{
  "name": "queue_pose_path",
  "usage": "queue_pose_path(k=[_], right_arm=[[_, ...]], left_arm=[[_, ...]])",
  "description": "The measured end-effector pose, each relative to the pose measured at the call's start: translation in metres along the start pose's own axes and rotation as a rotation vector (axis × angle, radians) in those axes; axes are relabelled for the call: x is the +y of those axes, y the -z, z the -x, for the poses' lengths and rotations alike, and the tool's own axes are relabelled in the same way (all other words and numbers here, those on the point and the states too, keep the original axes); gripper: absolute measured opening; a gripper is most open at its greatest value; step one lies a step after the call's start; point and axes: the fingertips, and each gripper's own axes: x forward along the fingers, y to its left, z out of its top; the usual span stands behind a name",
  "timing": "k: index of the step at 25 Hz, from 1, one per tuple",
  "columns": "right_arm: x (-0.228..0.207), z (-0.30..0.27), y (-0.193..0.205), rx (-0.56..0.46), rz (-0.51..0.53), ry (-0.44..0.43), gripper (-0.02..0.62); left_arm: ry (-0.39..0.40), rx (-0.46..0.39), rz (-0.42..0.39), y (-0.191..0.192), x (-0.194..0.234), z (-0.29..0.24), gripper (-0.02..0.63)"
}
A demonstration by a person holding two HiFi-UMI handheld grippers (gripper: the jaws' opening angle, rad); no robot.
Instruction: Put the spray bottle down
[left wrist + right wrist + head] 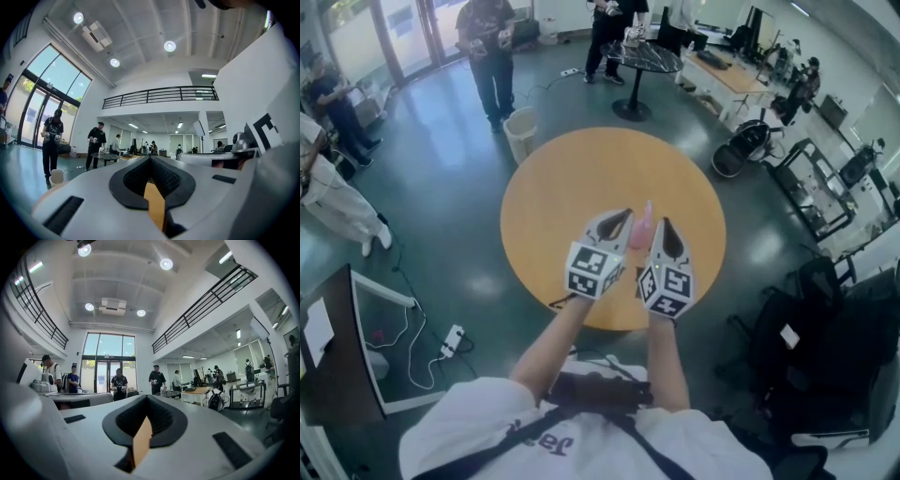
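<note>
White shirt, head view: a person's white shirt (487,422) with dark straps filled the bottom edge. Both bare forearms reached forward over the round wooden counter (572,187).
Grippers, head view: the left gripper (623,217) and right gripper (665,227) were held side by side, near each other, above the counter. Each had its black-and-white marker cube (594,270) towards the person.
Bottle, head view: a slim pink plastic spray bottle (644,225) showed only as a sliver in the gap between the two grippers. Whether it stood on the counter or touched either gripper could not be told from there.
Left gripper view: the left gripper (150,159) had its jaws pressed together with nothing between them. It looked out level across a hall with people standing, and no bottle was in sight.
Right gripper view: the right gripper (147,398) was likewise fully closed and empty. It faced glass doors and more people, with no bottle there either.
Step in hand: since both grippers were empty, the spray bottle had probably been let go on the counter. The putting-down looked finished or nearly so.
Next move: it called for drawing both grippers clear without knocking the light bottle, then checking that it stood upright.
</note>
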Motion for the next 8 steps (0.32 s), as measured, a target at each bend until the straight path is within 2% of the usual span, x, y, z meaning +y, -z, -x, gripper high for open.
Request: queue_pose_path(k=[8], right_arm=[[-0.0077, 0.0016, -0.0061, -0.004, 0.012, -0.036, 0.021]], left_arm=[[-0.021, 0.003, 0.035, -0.0021, -0.0041, -0.0070, 0.009]])
